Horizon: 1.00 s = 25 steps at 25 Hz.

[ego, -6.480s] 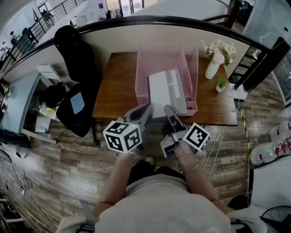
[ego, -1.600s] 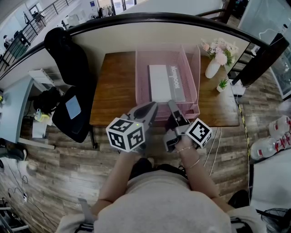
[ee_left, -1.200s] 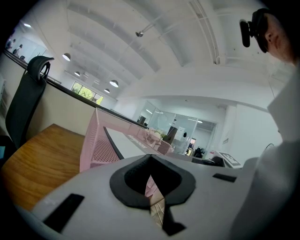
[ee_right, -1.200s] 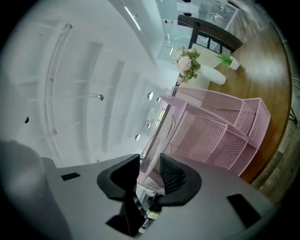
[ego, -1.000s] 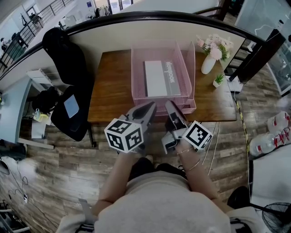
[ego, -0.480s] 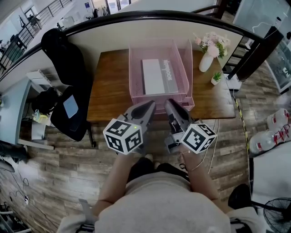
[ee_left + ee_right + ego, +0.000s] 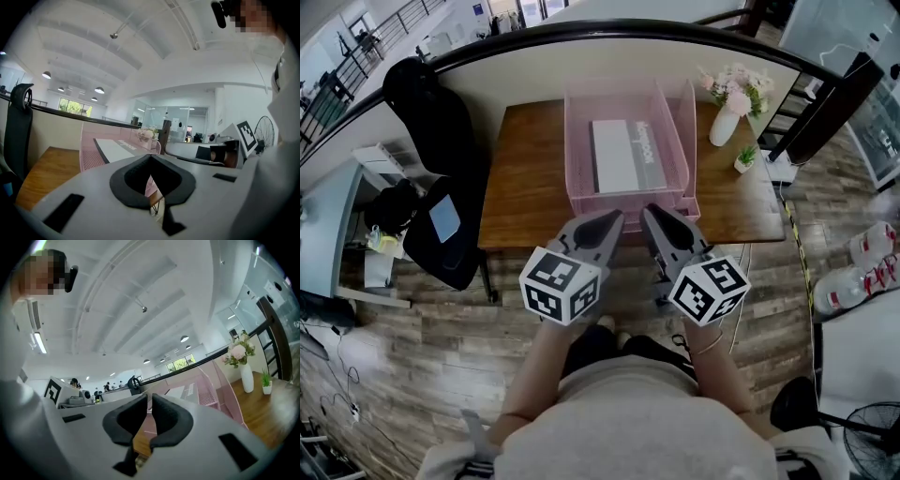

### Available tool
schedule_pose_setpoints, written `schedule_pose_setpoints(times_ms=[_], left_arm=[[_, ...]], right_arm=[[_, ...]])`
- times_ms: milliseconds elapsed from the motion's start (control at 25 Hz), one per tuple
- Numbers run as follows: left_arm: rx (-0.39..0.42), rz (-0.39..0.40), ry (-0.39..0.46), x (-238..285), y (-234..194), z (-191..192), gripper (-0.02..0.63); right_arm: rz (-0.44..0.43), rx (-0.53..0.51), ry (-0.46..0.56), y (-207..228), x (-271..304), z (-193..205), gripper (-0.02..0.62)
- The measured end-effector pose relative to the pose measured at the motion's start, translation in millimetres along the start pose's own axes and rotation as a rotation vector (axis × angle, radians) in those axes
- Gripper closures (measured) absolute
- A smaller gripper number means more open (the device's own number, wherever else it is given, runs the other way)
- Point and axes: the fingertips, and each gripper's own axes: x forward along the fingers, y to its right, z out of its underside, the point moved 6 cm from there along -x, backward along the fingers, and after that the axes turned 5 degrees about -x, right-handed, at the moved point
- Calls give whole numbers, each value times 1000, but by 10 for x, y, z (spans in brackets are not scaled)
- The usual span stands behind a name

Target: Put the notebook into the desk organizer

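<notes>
The grey-white notebook [image 7: 622, 156] lies flat inside the pink mesh desk organizer [image 7: 577, 150] on the wooden table [image 7: 530, 183]; it also shows in the left gripper view as the notebook [image 7: 112, 149]. Both grippers hover side by side just off the table's front edge, short of the organizer and apart from the notebook. My left gripper [image 7: 610, 218] [image 7: 150, 158] is shut and empty. My right gripper [image 7: 651, 213] [image 7: 150, 398] is closing, with only a thin slit left between its black pads [image 7: 168, 420] and nothing in it.
A white vase of pink flowers [image 7: 724, 117] and a small potted plant [image 7: 741, 160] stand at the table's right end. A black coat hangs on a chair [image 7: 417, 112] to the left, with another chair [image 7: 441, 225] below it. Several white bottles [image 7: 867, 277] lie on the floor at right.
The notebook, earlier tilted over the organizer's front, now lies flat inside it. Both grippers have drawn back toward the person, and the right gripper's jaws have narrowed.
</notes>
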Motion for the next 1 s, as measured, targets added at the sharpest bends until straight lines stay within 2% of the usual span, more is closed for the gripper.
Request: schedule_pose_setpoints(times_ms=[120, 440, 720, 1000], left_arm=[[12, 0, -8, -10, 12, 5, 595], [93, -13, -38, -29, 69, 2, 595], [53, -39, -53, 8, 52, 134, 595], [34, -39, -54, 66, 75, 202, 595]], right_arm=[[5, -77, -20, -29, -5, -22, 592], [54, -205, -63, -27, -56, 39, 586], [69, -297, -108, -38, -97, 146, 586], [25, -391, -178, -143, -67, 222, 586]])
